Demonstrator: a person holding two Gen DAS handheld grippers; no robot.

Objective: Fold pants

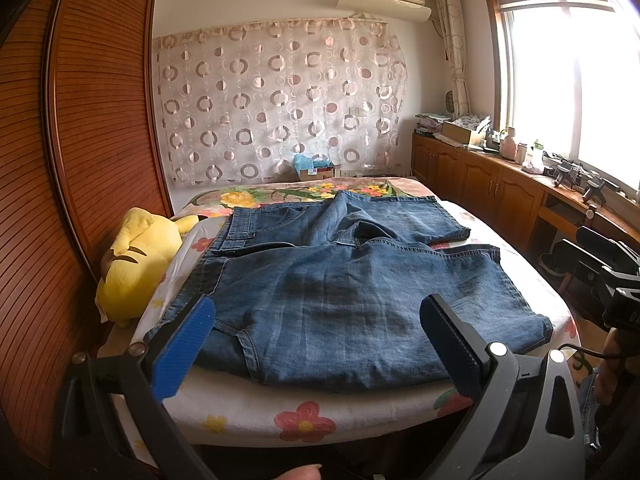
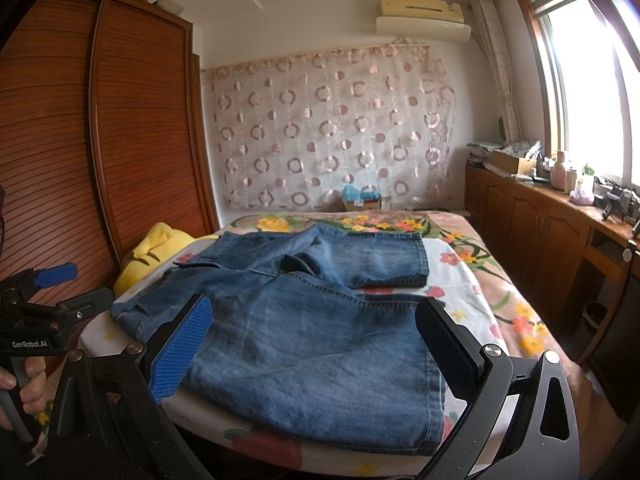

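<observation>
Denim pants (image 1: pixel 340 280), one pair, lie before two wide-open grippers, left gripper (image 1: pixel 316 340) and right gripper (image 2: pixel 316 344).

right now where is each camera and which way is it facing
Left wrist: on the left gripper, at the bed's near edge by the waistband, facing across the jeans to the curtain; both fingers open, a fingertip below, the right gripper at the right edge.
Right wrist: on the right gripper, nearer the leg hems, same heading; fingers open, the left gripper and a hand at left.
Shared: jeans, bed, plush, curtain, wardrobe, window.
</observation>
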